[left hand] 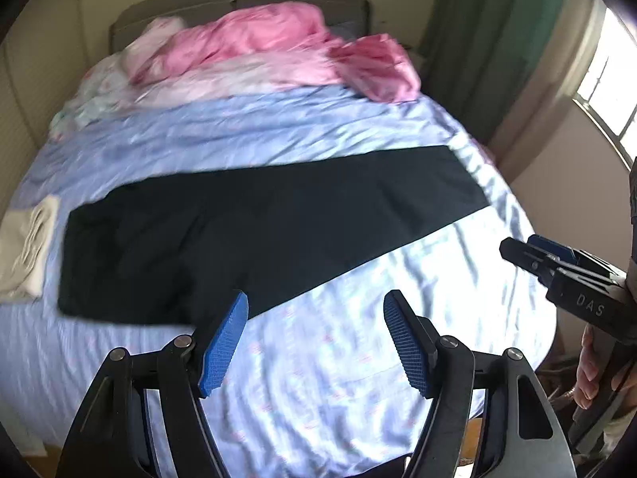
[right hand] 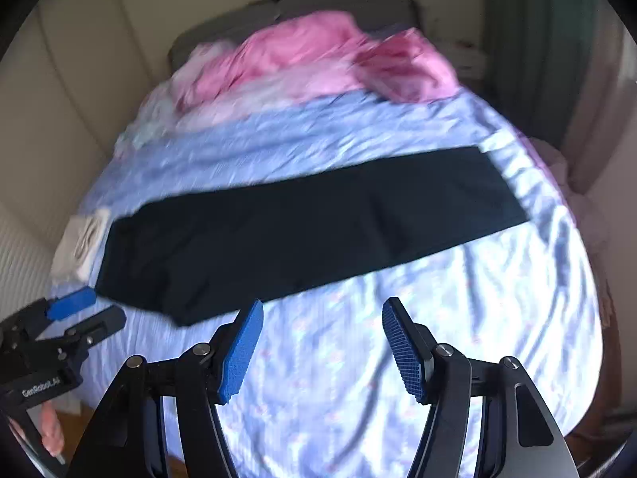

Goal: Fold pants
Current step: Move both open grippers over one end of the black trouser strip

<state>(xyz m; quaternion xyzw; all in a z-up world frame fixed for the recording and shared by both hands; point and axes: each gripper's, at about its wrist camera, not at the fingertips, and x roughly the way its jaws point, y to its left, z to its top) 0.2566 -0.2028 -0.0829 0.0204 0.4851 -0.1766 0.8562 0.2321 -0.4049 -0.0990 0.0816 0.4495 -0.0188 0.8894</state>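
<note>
Dark pants (left hand: 254, 227) lie flat across the bed, folded lengthwise, wide end at the left and leg ends at the right; they also show in the right wrist view (right hand: 302, 235). My left gripper (left hand: 316, 306) is open and empty, hovering above the sheet just in front of the pants' near edge. My right gripper (right hand: 322, 314) is open and empty, also above the sheet in front of the pants. The right gripper shows at the right edge of the left wrist view (left hand: 557, 263). The left gripper shows at the lower left of the right wrist view (right hand: 87, 310).
The bed has a light blue sheet (left hand: 338, 358). A pink blanket (left hand: 270, 51) is heaped at the head end. A folded white cloth (left hand: 28, 247) lies left of the pants. A green curtain (left hand: 489, 40) and window are at the right. Walls flank the bed.
</note>
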